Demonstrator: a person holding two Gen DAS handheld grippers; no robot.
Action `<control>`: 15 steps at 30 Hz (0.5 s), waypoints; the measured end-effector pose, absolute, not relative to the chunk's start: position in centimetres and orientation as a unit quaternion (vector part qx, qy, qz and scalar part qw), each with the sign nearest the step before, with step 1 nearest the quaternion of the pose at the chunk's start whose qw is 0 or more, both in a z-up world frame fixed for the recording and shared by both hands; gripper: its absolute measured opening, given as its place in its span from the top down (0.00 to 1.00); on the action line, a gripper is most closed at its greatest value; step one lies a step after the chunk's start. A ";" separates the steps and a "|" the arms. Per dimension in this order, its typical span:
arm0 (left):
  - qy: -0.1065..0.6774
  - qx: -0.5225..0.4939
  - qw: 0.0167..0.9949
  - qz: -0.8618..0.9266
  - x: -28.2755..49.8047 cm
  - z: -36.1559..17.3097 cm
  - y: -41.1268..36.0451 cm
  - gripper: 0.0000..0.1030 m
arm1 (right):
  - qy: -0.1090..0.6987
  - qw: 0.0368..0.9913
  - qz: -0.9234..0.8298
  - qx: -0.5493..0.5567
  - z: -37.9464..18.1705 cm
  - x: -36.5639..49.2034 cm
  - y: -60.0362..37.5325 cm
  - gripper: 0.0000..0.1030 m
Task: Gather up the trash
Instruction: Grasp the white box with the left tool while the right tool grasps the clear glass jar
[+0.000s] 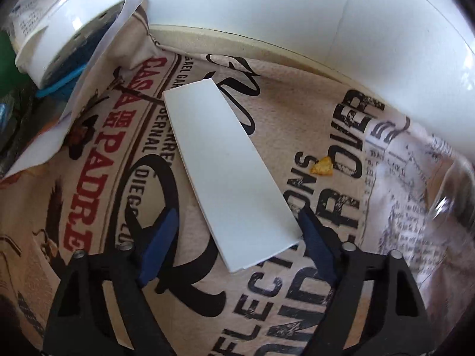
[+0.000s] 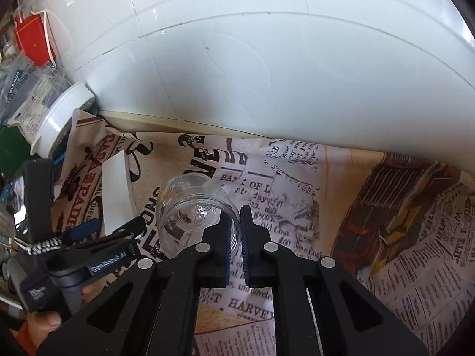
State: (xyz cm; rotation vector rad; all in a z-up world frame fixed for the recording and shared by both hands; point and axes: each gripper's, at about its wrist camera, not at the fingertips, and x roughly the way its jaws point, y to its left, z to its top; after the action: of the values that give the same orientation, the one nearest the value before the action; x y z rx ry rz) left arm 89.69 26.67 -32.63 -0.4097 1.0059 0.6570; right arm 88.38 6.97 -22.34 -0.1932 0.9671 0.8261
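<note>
A flat white rectangular card (image 1: 225, 172) lies on the printed tablecloth (image 1: 267, 136). My left gripper (image 1: 237, 222) is open, its blue-padded fingers on either side of the card's near end, just above the cloth. A small yellow crumb (image 1: 322, 166) lies to the card's right. In the right wrist view my right gripper (image 2: 236, 225) is shut on the rim of a clear plastic cup (image 2: 193, 204), held tilted on its side above the cloth. The white card (image 2: 115, 190) and the left gripper (image 2: 112, 231) show at the left there.
A white wall panel (image 2: 267, 74) runs along the table's far edge. A white round container (image 1: 53, 29) with blue things behind it stands at the far left, beside a red box (image 2: 32, 41) and clutter. The clear cup's edge (image 1: 454, 195) shows at the right of the left wrist view.
</note>
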 end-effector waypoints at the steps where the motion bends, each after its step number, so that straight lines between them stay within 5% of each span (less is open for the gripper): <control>1: 0.470 -0.179 0.807 0.310 89.4 -32.6 26.5 0.33 | 0.450 0.800 0.387 -0.088 -22.3 88.2 7.1 0.95; 3: 0.465 -0.171 0.812 0.310 88.6 -32.5 26.3 0.44 | 0.448 0.801 0.388 -0.084 -21.9 87.8 6.9 0.95; 15: 0.454 -0.182 0.840 0.235 82.4 -28.0 26.1 0.52 | 0.448 0.802 0.388 -0.078 -19.8 83.9 6.0 0.95</control>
State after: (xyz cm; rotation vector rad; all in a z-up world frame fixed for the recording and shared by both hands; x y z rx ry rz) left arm 82.44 26.13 -27.97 -0.3848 0.9602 0.4970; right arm 83.89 6.03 -19.85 -0.1667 0.9607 0.8312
